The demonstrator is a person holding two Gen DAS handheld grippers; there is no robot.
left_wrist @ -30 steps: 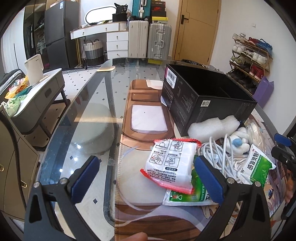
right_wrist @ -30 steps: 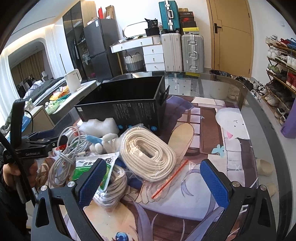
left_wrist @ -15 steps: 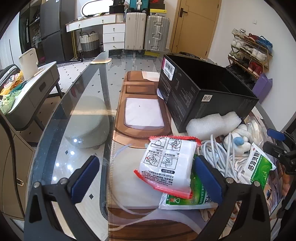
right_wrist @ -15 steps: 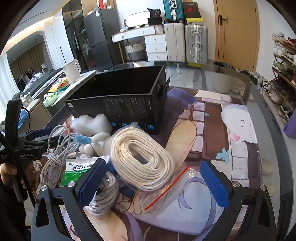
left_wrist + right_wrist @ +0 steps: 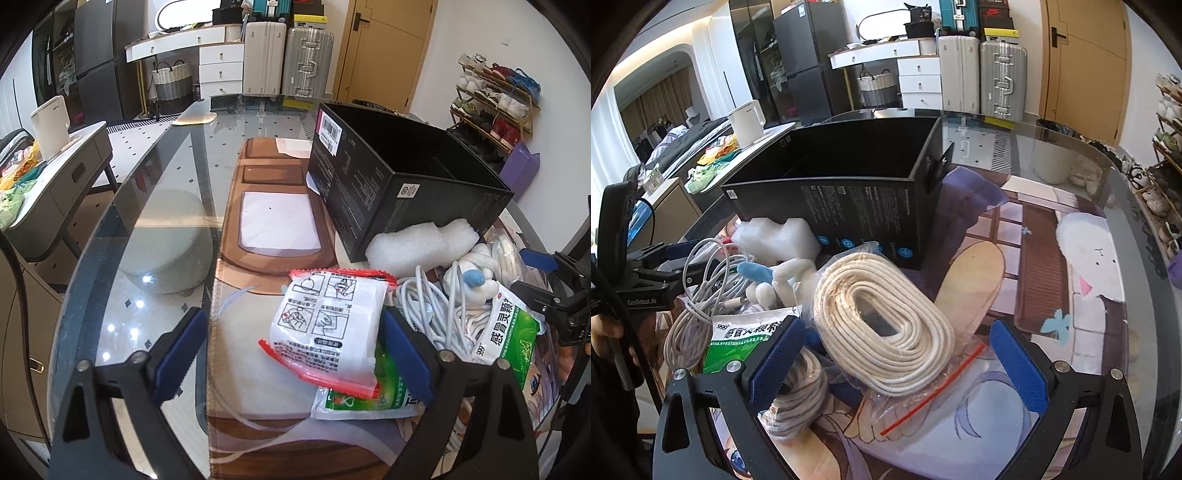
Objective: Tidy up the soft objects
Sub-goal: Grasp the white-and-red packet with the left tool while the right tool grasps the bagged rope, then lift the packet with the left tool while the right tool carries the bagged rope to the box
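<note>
Lying long-axis away on the glass tabletop (image 5: 155, 206), red-edged packet (image 5: 328, 328) sits between the closing, untouching left gripper (image 5: 291, 354); right gripper (image 5: 897, 358) gapes wide over rope coil (image 5: 882, 325).

Both cams sit on a gripper, look down at an angle, close to the table (image 5: 155, 206). Left cam sees the pile's left side, right cam its right. Both share the black box (image 5: 399, 192) (image 5: 849, 199) & foam block (image 5: 417, 243) (image 5: 779, 236).

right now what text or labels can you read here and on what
"999" and "感冒灵颗粒": green sachet
"GenRobot.AI": left gripper body, right wrist view
Barcode sticker and white print on black box: too small
Print on red-edged white packet: too small
</note>
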